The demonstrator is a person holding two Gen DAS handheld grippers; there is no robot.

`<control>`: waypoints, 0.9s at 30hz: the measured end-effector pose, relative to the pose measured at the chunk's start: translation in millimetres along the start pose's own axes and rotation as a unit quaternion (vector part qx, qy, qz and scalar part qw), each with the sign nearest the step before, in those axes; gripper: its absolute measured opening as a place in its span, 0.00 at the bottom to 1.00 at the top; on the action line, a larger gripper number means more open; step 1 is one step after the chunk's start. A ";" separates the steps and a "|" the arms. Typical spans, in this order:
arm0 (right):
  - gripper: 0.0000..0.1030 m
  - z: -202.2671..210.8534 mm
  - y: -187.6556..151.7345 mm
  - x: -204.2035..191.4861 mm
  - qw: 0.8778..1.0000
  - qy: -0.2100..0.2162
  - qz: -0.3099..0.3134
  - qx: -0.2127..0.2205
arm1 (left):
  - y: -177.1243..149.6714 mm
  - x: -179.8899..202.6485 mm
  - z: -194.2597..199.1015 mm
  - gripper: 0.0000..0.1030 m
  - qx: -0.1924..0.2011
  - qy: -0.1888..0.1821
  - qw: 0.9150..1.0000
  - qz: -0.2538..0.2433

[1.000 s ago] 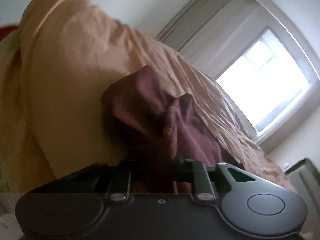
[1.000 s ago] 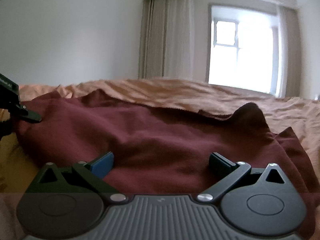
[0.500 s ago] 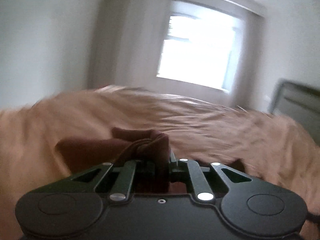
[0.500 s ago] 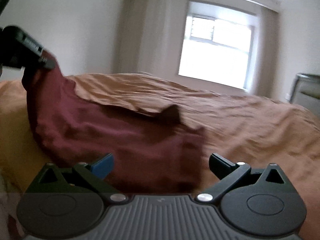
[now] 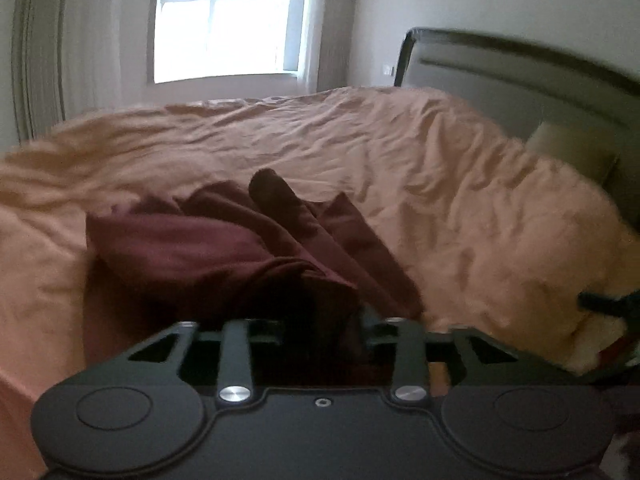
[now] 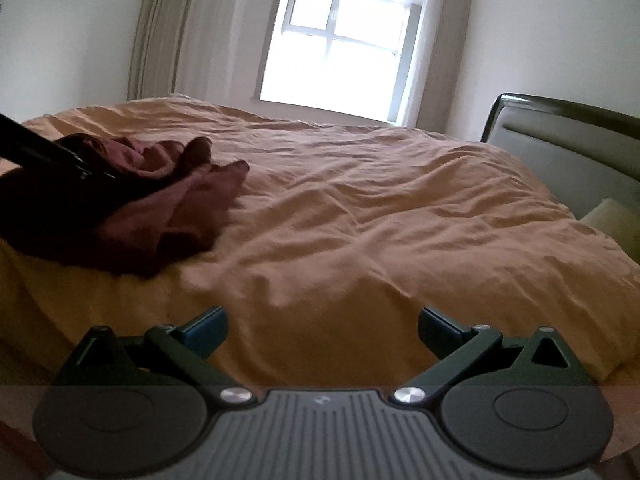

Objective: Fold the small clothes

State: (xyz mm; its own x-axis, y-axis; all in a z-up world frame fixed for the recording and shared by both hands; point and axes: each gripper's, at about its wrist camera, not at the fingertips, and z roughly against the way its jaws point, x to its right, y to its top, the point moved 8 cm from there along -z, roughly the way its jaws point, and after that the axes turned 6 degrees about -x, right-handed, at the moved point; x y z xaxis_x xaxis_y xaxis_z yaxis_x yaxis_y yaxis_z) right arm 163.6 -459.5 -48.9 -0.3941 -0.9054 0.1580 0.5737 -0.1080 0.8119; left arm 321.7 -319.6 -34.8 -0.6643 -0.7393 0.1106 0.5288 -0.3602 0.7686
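My left gripper [image 5: 320, 320] is clamped on a bunched edge of the maroon garment [image 5: 224, 248], which lies crumpled on the orange bed cover [image 6: 380, 208]. My right gripper [image 6: 320, 328] hangs wide open, empty. Next, I reckon: spread it flat, right gripper taking another edge.

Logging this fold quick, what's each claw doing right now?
Left claw: shut on the maroon garment.
Right claw: open, holding nothing, over the orange bedspread.
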 end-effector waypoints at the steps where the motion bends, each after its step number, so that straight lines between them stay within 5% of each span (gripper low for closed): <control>1: 1.00 -2.3 0.0 0.1 1.000 -0.001 0.002 0.001 | -2.5 -2.8 6.6 0.62 0.002 -0.014 1.000 0.019; 5: 1.00 2.6 4.5 -7.0 1.000 0.002 -0.001 0.015 | -6.1 -11.8 37.4 0.74 0.017 -0.050 0.996 0.075; 9: 1.00 2.0 22.5 -23.4 0.999 0.006 0.004 0.045 | -14.4 -42.4 70.8 0.99 0.031 0.015 0.988 0.150; 13: 1.00 10.1 44.2 -43.3 0.997 0.010 -0.005 0.080 | -29.2 -90.8 95.1 0.99 0.040 0.139 0.955 0.259; 18: 1.00 22.2 63.5 -73.1 0.991 0.059 0.030 0.119 | -53.8 -130.3 96.3 0.99 0.061 0.174 0.921 0.343; 23: 0.99 33.3 82.0 -106.6 0.974 0.111 0.084 0.176 | -71.2 -142.3 95.7 0.99 0.046 0.192 0.912 0.359; 27: 0.83 27.5 97.4 -127.7 0.966 0.148 0.097 0.187 | -61.8 -140.3 103.5 0.99 0.079 0.179 0.926 0.323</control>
State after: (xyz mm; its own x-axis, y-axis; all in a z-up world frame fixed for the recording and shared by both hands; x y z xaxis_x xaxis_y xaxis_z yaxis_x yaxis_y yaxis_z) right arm 250.1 -343.2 25.5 -0.0501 -0.9774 0.2051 0.2951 0.1817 0.9380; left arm 327.6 -134.7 -32.6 -0.0034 -0.9226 0.3857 0.6518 0.2905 0.7006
